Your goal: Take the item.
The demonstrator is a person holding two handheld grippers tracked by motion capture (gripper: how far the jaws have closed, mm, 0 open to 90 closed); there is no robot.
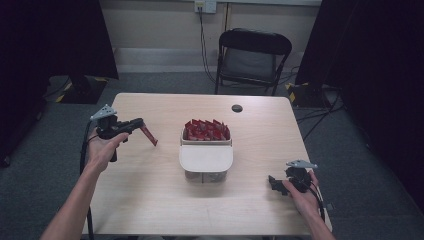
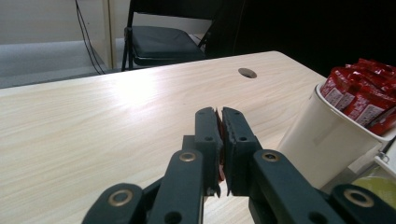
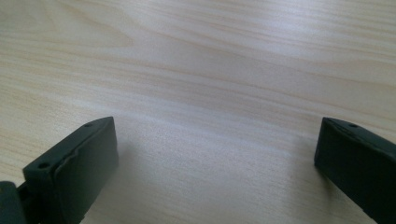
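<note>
One red packet (image 1: 148,135) hangs from my left claw (image 1: 141,125), pinched flat between the jaws and held clear above the tabletop (image 1: 150,185), well to the left of the tub (image 1: 206,161); in the left gripper view the jaws stand nearly together, with a sliver of red between them low in the gap (image 2: 220,171); I grip it by its top end so the rest dangles free and cannot snag on the tub's rim.

More red packets (image 1: 206,130) stand packed upright in the far compartment of the tub, which sits near the middle of the tabletop; the near half is covered by a pale lid (image 1: 206,157), and below it, through the clear wall, something else lies inside that I cannot make out; I judge the work to be emptying that far compartment one packet at a time, and this one looks ready to be set down on the bare wood at the left, away from the tub so nothing gets mixed.

My right claw (image 1: 274,183) rests low at the near right of the tabletop, jaws spread wide and holding nothing; in the right gripper view there is bare wood between them (image 3: 215,140); I keep it parked there, out of the left arm's way.
</note>
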